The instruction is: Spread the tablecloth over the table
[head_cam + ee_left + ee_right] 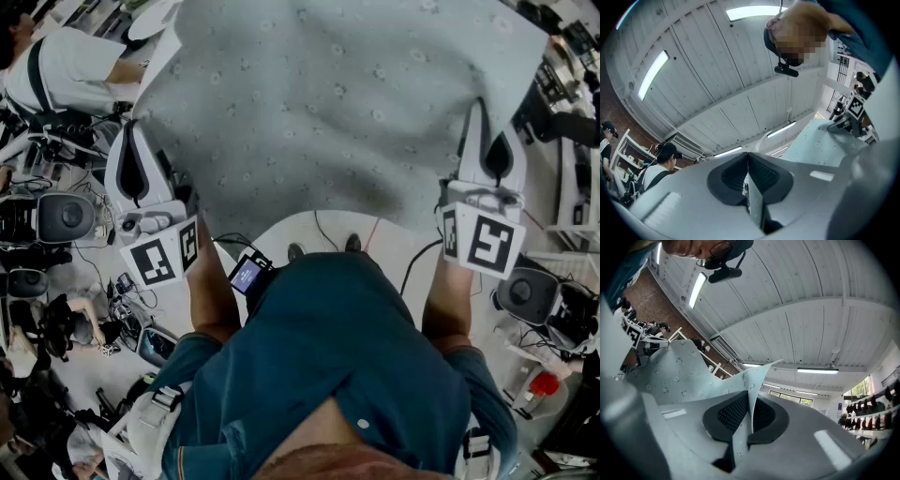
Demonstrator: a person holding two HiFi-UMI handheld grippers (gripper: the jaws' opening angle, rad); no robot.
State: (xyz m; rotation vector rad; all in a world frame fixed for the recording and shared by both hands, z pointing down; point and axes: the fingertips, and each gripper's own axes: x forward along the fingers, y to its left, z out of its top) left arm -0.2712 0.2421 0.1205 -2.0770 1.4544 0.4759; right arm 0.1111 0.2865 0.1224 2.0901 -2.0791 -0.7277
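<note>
Item: pale-blue floral tablecloth (held stretched out in the air). Left tool and right tool were each clamped on a near corner; white counter lay beneath.

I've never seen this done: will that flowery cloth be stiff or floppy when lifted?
Probably floppy: the tablecloth droops between the left tool and the right tool. Likely thin and light, since a pinched edge stands up past the right tool's jaws. It might slip if tugged; each tool grips only an edge.
</note>
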